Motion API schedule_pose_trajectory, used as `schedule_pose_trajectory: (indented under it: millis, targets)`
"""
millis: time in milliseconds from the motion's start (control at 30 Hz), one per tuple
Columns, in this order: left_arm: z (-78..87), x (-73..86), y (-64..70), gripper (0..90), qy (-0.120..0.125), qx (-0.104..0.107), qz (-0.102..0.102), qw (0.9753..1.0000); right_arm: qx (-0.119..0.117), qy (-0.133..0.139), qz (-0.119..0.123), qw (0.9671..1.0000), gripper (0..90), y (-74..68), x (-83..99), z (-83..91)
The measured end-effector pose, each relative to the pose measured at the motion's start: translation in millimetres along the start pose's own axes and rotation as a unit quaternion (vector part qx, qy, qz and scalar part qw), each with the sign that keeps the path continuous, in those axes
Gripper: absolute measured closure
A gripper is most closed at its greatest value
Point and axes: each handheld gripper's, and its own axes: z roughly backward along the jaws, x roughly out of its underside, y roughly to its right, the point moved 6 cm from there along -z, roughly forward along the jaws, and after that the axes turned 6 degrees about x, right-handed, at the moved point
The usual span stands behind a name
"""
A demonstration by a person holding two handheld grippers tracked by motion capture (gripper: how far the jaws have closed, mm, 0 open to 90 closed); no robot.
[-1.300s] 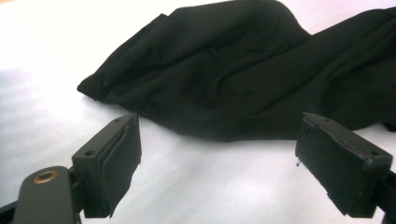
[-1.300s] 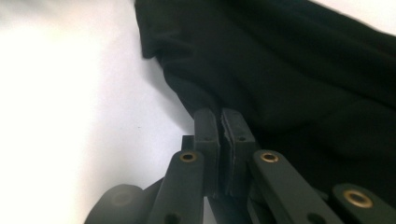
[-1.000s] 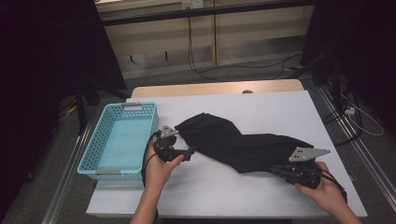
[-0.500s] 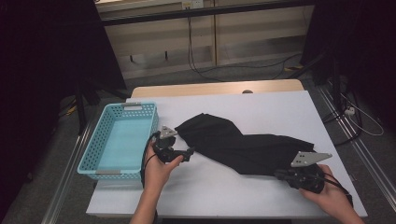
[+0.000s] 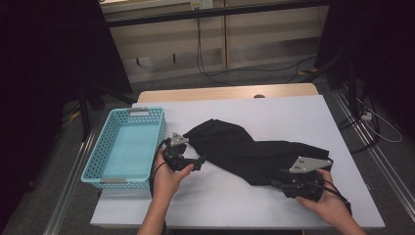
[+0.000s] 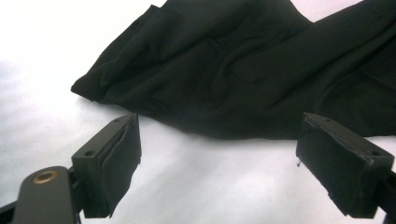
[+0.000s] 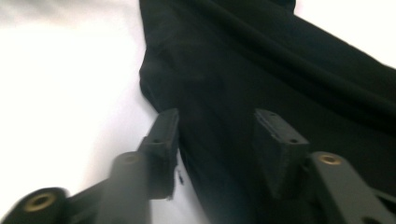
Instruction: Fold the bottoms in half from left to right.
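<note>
Black cloth [image 5: 254, 152] flat | left gripper [image 5: 199, 160] agape beside edge | right gripper [image 5: 275, 183] agape over hem

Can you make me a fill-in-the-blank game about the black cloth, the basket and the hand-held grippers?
1. The cloth lying on the white table is ____ in colour.
2. The turquoise basket stands at the table's ____ side in the high view.
3. The jaws of the left hand-held gripper stand wide ____, just short of the cloth's edge.
4. The right hand-held gripper has its jaws apart over the ____.

Missing words: black; left; open; cloth
</note>
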Motion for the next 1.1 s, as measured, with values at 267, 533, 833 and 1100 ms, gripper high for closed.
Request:
schedule_pose_trajectory:
  millis: [267, 533, 833, 1100]
  targets:
    - [2.6, 2.1, -3.6, 14.4, 0.0, -0.002, 0.006, 1.0, 0.006, 0.01, -0.003, 0.9999, 34.5, -2.2, -6.4, -9.0]
    - [3.0, 3.7, -3.6, 14.4, -0.005, -0.002, 0.003, 1.0, 0.012, 0.017, -0.006, 0.9998, 27.9, -6.3, -11.7, -17.2]
    - [10.5, 5.4, -8.7, 14.3, -0.002, -0.004, 0.007, 1.0, -0.003, 0.03, 0.005, 0.9995, 44.2, -22.4, -27.3, -27.3]
    - [10.0, 6.1, -10.5, 15.0, -0.001, -0.008, 0.012, 0.9999, -0.029, 0.015, 0.048, 0.9983, 49.9, -49.6, -35.3, -46.5]
